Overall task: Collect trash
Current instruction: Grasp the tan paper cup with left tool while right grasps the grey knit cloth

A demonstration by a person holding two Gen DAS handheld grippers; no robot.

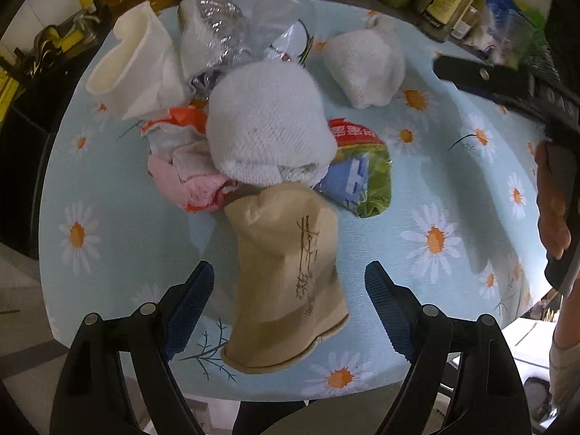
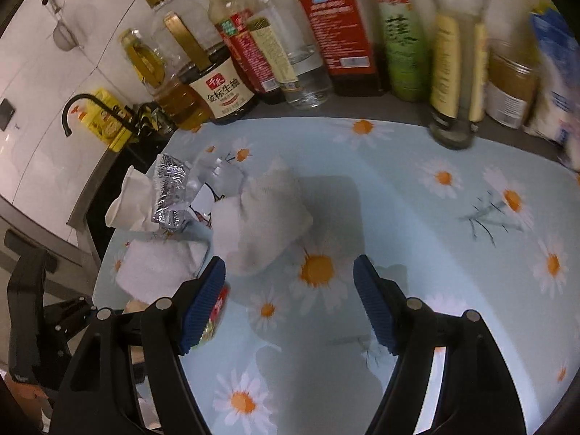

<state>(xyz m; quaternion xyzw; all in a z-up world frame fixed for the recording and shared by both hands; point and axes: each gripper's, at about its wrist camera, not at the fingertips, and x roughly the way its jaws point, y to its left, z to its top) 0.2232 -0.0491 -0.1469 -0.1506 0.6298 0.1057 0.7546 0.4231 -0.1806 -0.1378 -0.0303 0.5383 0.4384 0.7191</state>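
A pile of trash lies on the daisy-print tablecloth (image 1: 435, 188). In the left wrist view my left gripper (image 1: 290, 301) is open, its blue pads on either side of a crushed tan paper cup (image 1: 290, 272). Behind the cup lie a white foam net (image 1: 268, 127), a pink wrapper (image 1: 188, 181), a green and red snack bag (image 1: 366, 170), a white paper cup (image 1: 130, 65), clear crinkled plastic (image 1: 232, 29) and a second foam net (image 1: 366, 69). In the right wrist view my right gripper (image 2: 290, 301) is open and empty, just short of that foam net (image 2: 264, 217).
Bottles of oil and sauce (image 2: 224, 83), a clear bottle (image 2: 304, 65) and jars (image 2: 511, 87) line the back of the table. A black faucet (image 2: 78, 108) and the sink counter are at the left. My right gripper shows at the right edge of the left wrist view (image 1: 500, 83).
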